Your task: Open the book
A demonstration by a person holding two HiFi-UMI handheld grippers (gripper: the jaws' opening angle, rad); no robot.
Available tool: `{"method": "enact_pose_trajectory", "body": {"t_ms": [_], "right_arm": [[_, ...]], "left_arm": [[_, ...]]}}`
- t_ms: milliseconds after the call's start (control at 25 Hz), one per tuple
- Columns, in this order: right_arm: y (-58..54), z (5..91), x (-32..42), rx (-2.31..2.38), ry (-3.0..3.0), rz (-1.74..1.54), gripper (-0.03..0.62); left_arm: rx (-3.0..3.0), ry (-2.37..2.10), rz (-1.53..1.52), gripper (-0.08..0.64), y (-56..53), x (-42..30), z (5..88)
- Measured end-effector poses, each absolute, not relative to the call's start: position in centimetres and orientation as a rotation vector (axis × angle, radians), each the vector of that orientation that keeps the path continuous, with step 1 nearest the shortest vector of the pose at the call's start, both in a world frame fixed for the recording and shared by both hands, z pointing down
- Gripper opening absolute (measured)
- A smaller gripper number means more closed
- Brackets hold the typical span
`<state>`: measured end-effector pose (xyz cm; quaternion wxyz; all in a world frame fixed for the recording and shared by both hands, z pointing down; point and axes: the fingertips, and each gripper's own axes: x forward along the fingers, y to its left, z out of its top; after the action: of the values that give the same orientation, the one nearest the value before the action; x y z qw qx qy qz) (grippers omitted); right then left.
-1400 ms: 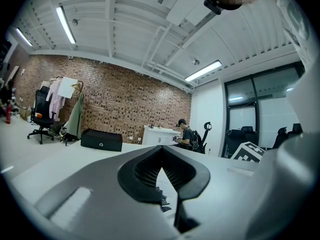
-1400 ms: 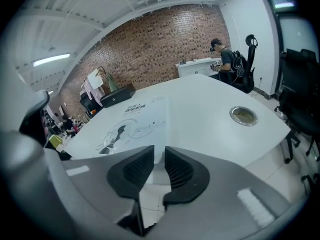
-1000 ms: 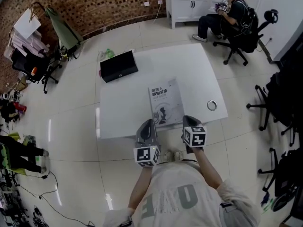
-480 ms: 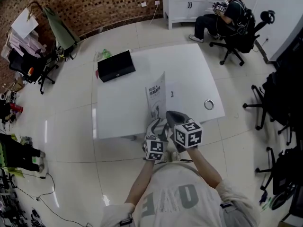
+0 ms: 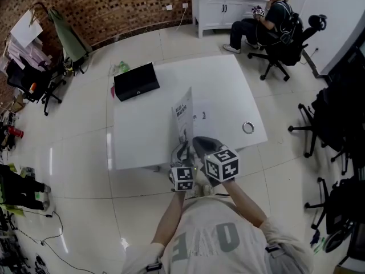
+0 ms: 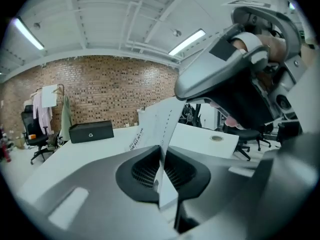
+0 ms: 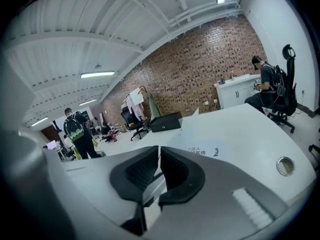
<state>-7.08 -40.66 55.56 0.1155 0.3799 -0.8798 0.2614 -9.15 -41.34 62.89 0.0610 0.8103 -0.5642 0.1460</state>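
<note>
A thin white book (image 5: 199, 119) lies on the white table (image 5: 142, 136), and its front cover (image 5: 182, 116) stands nearly upright. My left gripper (image 5: 181, 152) is at the cover's near edge. In the left gripper view the cover (image 6: 155, 126) runs between the jaws of that gripper (image 6: 161, 156), which have just been closing and now pinch it. My right gripper (image 5: 197, 142) sits close beside it on the right. It (image 7: 159, 159) is shut on the same thin sheet (image 7: 151, 188), its jaws having just eased slightly wider. The printed first page (image 7: 202, 151) lies flat beyond.
A black box (image 5: 136, 80) rests at the table's far left corner and a metal ring (image 5: 247, 127) near its right edge. A person (image 5: 268, 16) sits on an office chair beyond the table by a white cabinet. More chairs (image 5: 319, 124) stand on the right.
The book lay flat and closed a second ago; its cover now stands up. Both grippers came together at the cover's near edge, and the right one rose with it.
</note>
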Motion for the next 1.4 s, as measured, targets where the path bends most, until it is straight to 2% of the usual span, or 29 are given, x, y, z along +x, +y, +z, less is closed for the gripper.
{"method": "enact_pose_trajectory", "body": {"t_ms": [240, 280, 320, 520, 640, 800, 880, 1040, 1120, 1400], "right_arm": [[-40.8, 55.9, -5.2, 1.312, -2.691, 0.738, 0.031], [-40.9, 56.3, -4.4, 1.369, -2.684, 0.740, 0.005], [-41.2, 57.1, -3.7, 1.410, -2.660, 0.744, 0.005], [-42.6, 66.7, 0.1, 1.476, -2.261, 0.839, 0.005], [-42.6, 70.3, 1.6, 1.475, -2.123, 0.873, 0.005], [-42.4, 72.0, 1.8, 1.444, -2.052, 0.885, 0.005], [-42.3, 72.2, 1.7, 1.435, -2.045, 0.862, 0.005], [-42.4, 72.1, 1.5, 1.434, -2.055, 0.853, 0.005], [-42.4, 72.1, 1.5, 1.430, -2.056, 0.848, 0.005], [-42.4, 72.3, 1.8, 1.436, -2.055, 0.819, 0.005]], "left_arm": [[2.376, -1.751, 0.372, 0.017, -41.4, -10.4, 62.6], [2.353, -1.767, 0.352, 0.005, -41.4, -10.8, 62.5], [2.326, -1.788, 0.329, 0.005, -41.4, -11.5, 62.5], [2.198, -1.905, 0.274, 0.022, -40.6, -15.3, 63.4], [2.072, -1.963, 0.306, 0.059, -39.7, -17.8, 64.5], [1.915, -2.017, 0.369, 0.123, -38.7, -21.0, 67.2], [1.811, -2.058, 0.388, 0.178, -38.3, -22.6, 68.6], [1.598, -2.159, 0.479, 0.469, -37.3, -26.3, 70.8], [1.583, -2.171, 0.519, 0.516, -36.9, -26.9, 71.6], [1.609, -2.146, 0.464, 0.525, -37.1, -26.8, 72.2]]}}
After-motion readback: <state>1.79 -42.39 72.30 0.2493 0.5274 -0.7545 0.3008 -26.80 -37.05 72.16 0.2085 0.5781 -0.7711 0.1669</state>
